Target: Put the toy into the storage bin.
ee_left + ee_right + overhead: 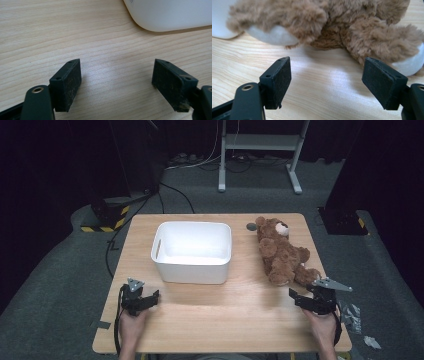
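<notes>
Jaws on both grippers are standing wide open, gripping nothing. Right gripper is sitting low over the worktop just beside the teddy bear's feet, not touching it; right gripper view is showing brown fur and white foot pads of the bear close ahead of the jaws, bare wood between them. Bear is lying on its back at the worktop's right side, head towards the far edge. Left gripper is hovering near the white tub's near-left corner, apart from it; left gripper view is showing the tub's rounded corner beyond the jaws. High view is adding the tub's inside, nothing in it.
</notes>
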